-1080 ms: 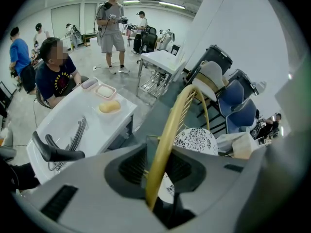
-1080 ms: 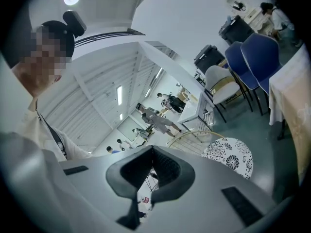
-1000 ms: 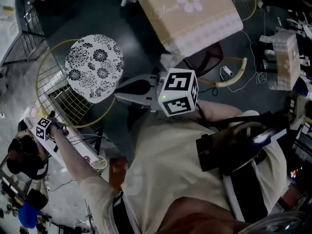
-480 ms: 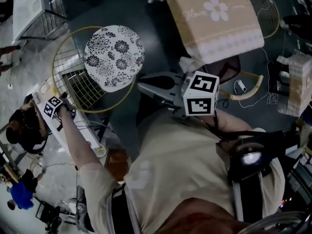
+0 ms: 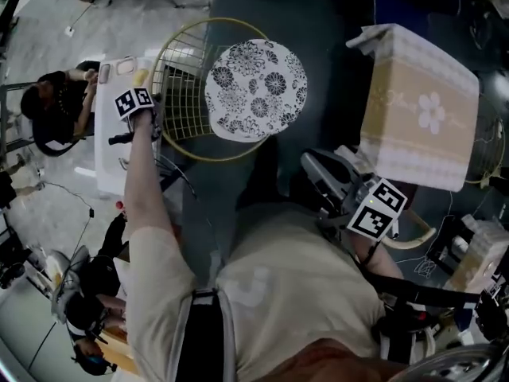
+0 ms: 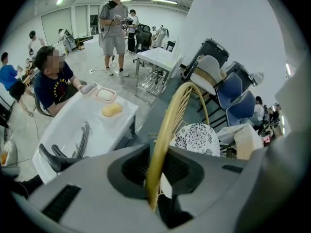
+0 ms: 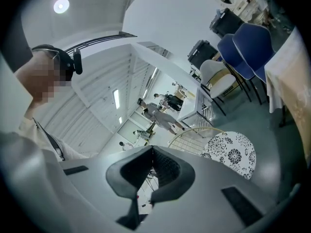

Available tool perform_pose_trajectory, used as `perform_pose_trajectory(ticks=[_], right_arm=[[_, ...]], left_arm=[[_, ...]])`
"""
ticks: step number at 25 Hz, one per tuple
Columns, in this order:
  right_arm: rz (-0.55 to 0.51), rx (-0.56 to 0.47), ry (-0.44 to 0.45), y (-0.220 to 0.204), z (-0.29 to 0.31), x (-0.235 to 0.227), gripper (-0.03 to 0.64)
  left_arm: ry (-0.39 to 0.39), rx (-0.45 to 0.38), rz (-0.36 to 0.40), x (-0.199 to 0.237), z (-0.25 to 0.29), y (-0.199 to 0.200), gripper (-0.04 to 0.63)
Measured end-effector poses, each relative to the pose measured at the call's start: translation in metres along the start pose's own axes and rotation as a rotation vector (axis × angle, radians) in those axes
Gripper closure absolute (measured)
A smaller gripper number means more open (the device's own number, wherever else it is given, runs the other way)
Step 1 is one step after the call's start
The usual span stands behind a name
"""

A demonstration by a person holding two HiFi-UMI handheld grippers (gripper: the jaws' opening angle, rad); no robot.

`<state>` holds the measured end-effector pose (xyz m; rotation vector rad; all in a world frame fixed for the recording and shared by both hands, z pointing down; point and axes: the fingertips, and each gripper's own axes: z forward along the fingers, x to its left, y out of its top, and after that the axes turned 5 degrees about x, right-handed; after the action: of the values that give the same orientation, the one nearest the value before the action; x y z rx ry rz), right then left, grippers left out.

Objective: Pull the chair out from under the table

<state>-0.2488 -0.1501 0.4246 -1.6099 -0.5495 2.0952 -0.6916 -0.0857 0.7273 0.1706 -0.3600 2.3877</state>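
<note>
The chair has a gold wire back (image 5: 171, 50) and a round floral seat cushion (image 5: 256, 90). It stands left of the table, which wears a beige flowered cloth (image 5: 417, 110). My left gripper (image 5: 147, 122) sits at the left side of the back's gold rim. In the left gripper view the rim (image 6: 167, 130) runs between the jaws of the left gripper (image 6: 156, 166), which have just been closing onto it. My right gripper (image 5: 316, 165) hangs shut and empty near my chest, apart from the chair. In the right gripper view its jaws (image 7: 151, 171) meet, with the cushion (image 7: 233, 154) beyond.
A white work table (image 5: 107, 146) with a seated person (image 5: 56, 110) stands just left of the chair. Stacked blue and white chairs (image 6: 233, 91) line the wall beyond. Cables and boxes (image 5: 477, 261) lie on the dark floor at the lower right.
The head view has swung, so the chair now sits top centre and the table at the right. My left arm stays stretched to the chair's rim. The right gripper has dropped lower and to the right.
</note>
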Motion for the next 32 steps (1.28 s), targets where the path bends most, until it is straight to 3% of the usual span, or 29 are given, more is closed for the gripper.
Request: perform_pose_trajectory(ticks=[5,13,22,27,32], right_arm=[[-0.013,0.01,0.003,0.0,0.002,0.0,0.607],[0.012,-0.002,0.016,0.014,0.003,-0.002,0.607],[0.021,-0.051,-0.028,0.033,0.0,-0.018,0.607],[0.03,-0.056,-0.02,0.036,-0.006,-0.01,0.607],[0.051,-0.105,-0.058,0.042,-0.021,-0.01,0.607]], left_arm=[[0.01,-0.009,0.035,0.002,-0.003,0.006,0.534],[-0.006,-0.022,-0.05,0.015,-0.015,-0.015,0.531],[-0.012,-0.019,-0.029,0.013,0.001,0.004,0.531],[0.002,-0.002,-0.099,0.035,-0.023,-0.017,0.531],[-0.01,-0.015,-0.075,0.032,-0.014,-0.005,0.531]])
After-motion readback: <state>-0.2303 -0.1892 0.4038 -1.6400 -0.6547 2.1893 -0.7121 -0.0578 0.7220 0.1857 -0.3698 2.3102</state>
